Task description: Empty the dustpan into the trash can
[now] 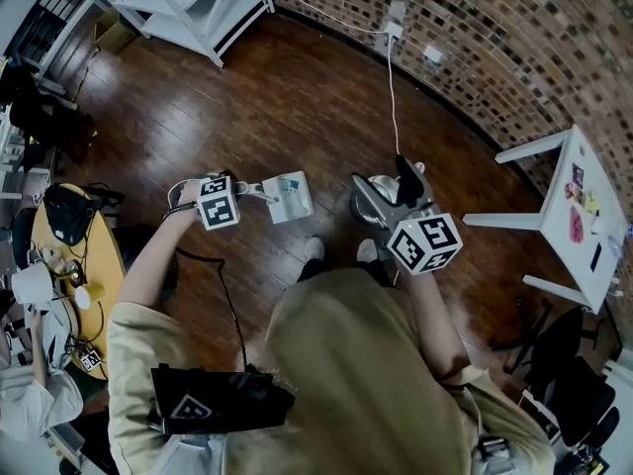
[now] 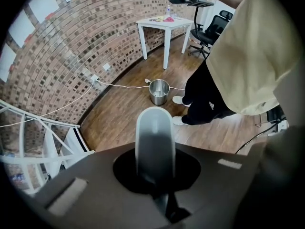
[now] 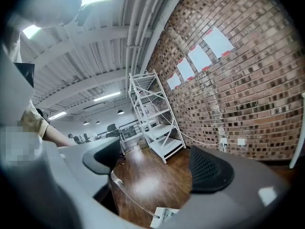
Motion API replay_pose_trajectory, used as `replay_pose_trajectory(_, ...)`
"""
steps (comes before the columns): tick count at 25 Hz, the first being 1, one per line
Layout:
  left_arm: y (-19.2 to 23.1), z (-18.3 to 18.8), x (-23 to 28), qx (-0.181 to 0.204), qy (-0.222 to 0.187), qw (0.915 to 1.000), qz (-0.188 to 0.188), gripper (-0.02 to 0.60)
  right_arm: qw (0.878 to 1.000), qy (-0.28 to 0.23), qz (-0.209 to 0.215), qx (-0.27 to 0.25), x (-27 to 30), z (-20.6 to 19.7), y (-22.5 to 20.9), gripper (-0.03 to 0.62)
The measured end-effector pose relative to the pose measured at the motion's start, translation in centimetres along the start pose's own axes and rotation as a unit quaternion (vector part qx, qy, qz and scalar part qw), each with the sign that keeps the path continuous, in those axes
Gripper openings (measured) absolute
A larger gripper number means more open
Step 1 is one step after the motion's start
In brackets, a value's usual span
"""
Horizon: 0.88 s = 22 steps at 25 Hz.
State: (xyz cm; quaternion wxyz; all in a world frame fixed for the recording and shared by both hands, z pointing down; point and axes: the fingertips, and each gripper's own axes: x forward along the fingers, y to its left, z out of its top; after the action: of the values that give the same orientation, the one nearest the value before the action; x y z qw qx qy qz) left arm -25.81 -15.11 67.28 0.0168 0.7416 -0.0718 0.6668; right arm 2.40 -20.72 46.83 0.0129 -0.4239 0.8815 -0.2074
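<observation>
The left gripper [image 2: 153, 179] points straight down, its jaws clamped tight on the pale handle of the dustpan [image 1: 288, 196]. The dustpan hangs above the wooden floor [image 1: 297, 97], just left of the metal trash can [image 2: 158, 91]. The can stands upright on the boards by the person's shoes [image 1: 315, 248], towards the brick-wall edge of the floor. The right gripper [image 3: 155, 168] is held about level with its black pads wide apart and nothing between them.

Head view, steeply down, and floorward left gripper view share the trash can [image 1: 368, 202] [image 2: 158, 90]; right gripper view faces level along the brick wall [image 3: 228, 89].
</observation>
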Motion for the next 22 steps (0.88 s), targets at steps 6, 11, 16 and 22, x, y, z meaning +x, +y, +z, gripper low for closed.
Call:
replay_pose_trajectory(6, -0.3, 2.9, -5.6, 0.024, -0.009, 0.9997, 0.001, 0.001, 1.000, -0.014, -0.020, -0.006, -2.5, 1.8, -2.1, 0.442)
replay_pose_trajectory(11, 0.2, 5.7, -10.6, 0.032, -0.018, 0.9993, 0.000, 0.001, 0.999, -0.024, -0.033, -0.017, -4.2, 2.9, -3.6, 0.442)
replay_pose_trajectory(16, 0.9, 8.2, -15.8, 0.026, -0.031, 0.9992, 0.007, 0.001, 0.998, -0.028, -0.050, -0.038, -5.6, 3.1, -4.7, 0.442)
replay_pose_trajectory(22, 1.8, 10.5, -21.3, 0.027, -0.031, 0.9991, 0.014, 0.001, 0.996, -0.036, -0.068, -0.032, -6.7, 2.7, -5.8, 0.442)
